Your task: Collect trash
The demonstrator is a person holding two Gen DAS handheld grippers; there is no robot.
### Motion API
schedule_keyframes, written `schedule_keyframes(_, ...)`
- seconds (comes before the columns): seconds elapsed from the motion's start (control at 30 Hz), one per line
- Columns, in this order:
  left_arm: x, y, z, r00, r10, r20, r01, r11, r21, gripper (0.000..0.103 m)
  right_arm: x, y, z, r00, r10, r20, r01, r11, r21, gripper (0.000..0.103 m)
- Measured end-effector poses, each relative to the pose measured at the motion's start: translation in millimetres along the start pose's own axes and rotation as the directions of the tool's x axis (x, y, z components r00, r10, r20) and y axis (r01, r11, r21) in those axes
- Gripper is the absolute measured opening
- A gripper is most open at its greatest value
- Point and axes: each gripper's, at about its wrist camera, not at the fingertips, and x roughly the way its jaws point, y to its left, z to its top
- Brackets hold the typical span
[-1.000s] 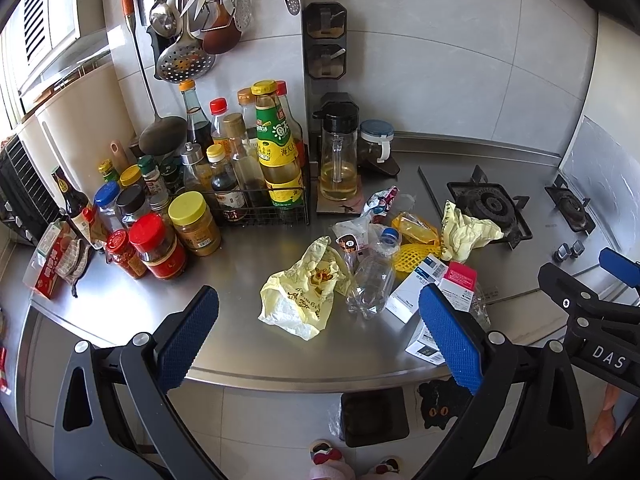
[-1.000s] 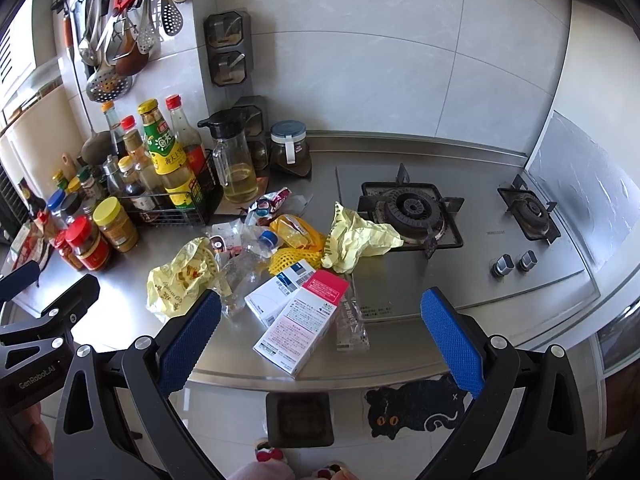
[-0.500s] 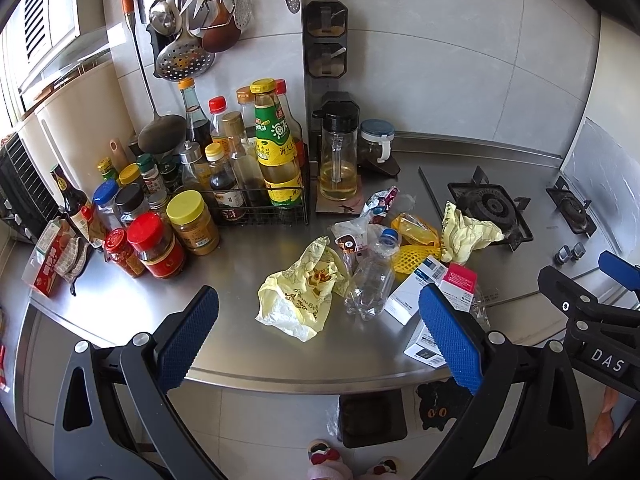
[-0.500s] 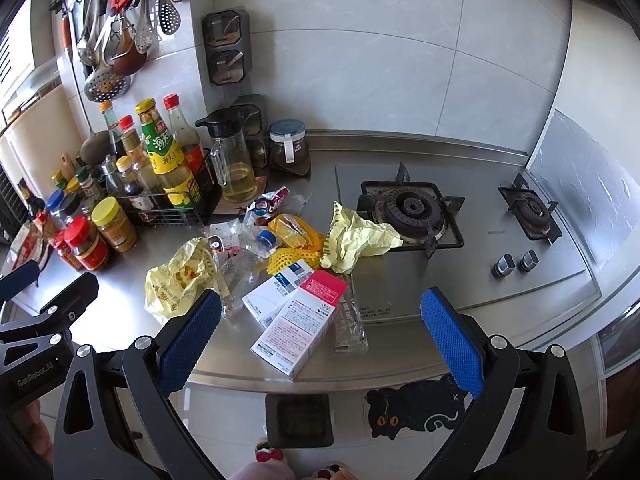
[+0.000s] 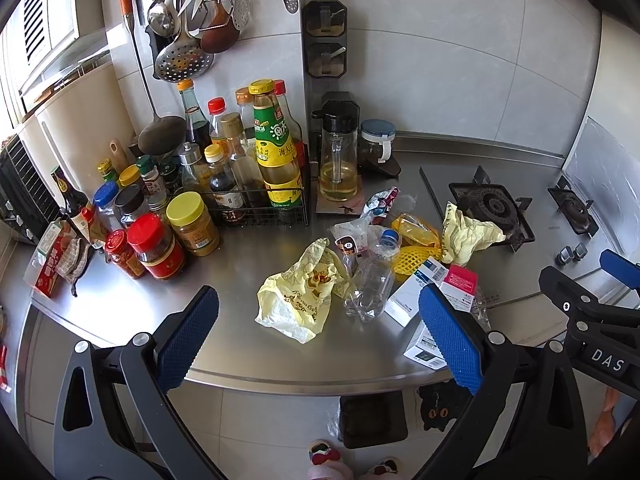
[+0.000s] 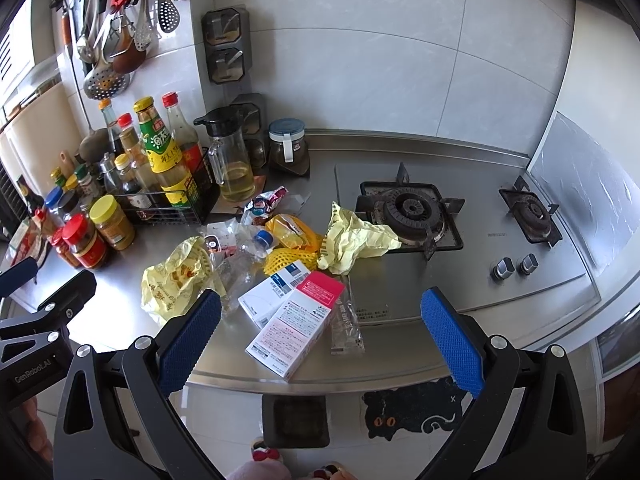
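The trash sits in a messy pile in the middle of the shiny metal table (image 6: pixel 132 320). There is a yellow plastic bag (image 5: pixel 302 294) at the left of the pile. Just beside it lies a squashed clear bottle (image 5: pixel 370 280) with a blue cap. Behind the bottle are a yellow net (image 6: pixel 286 258), a yellow wrapper (image 6: pixel 286 230) and a red and white snack packet (image 6: pixel 266 202). A crumpled yellow paper (image 6: pixel 354 240) lies next to the stove burner (image 6: pixel 408 212). At the front of the pile are a white and blue box (image 6: pixel 272 290) and a white and pink box (image 6: pixel 298 322), with the pink one partly on top of the blue one. A thin clear wrapper (image 6: pixel 346 326) lies just beside the pink box.

The left gripper (image 5: pixel 316 336) is held out in front of the table edge, above the floor, and points at the yellow bag and the bottle. Its two blue pads are wide apart and hold nothing. The right gripper (image 6: pixel 320 336) is held next to it and points at the two boxes. It is wide apart too, with nothing in it. Neither one touches the trash.

Compared with a second ago, very little is different. Both grippers have moved a tiny bit, so the pile looks slightly lower and more to the left in each view. The trash itself has not moved.

At the back left are many sauce bottles in a wire rack (image 5: pixel 260 208) and some jars (image 5: pixel 160 248). An oil jug (image 5: pixel 338 156) stands by the wall.
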Motion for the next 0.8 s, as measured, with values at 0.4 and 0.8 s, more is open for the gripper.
schedule_keyframes(0.4, -0.2, -2.8, 3.4, 1.0, 0.003, 0.0, -0.003, 1.0, 0.001, 0.095, 1.1, -1.1, 0.8, 1.0, 0.001, -0.004, -0.001, 1.0, 0.006, 0.1)
schedule_keyframes(0.8, 21.6, 7.6, -4.8, 0.999, -0.045, 0.003, 0.045, 0.999, 0.023, 0.095, 24.6, -7.8, -5.6, 0.997, 0.07, -0.022, -0.069, 0.997, 0.039, 0.1)
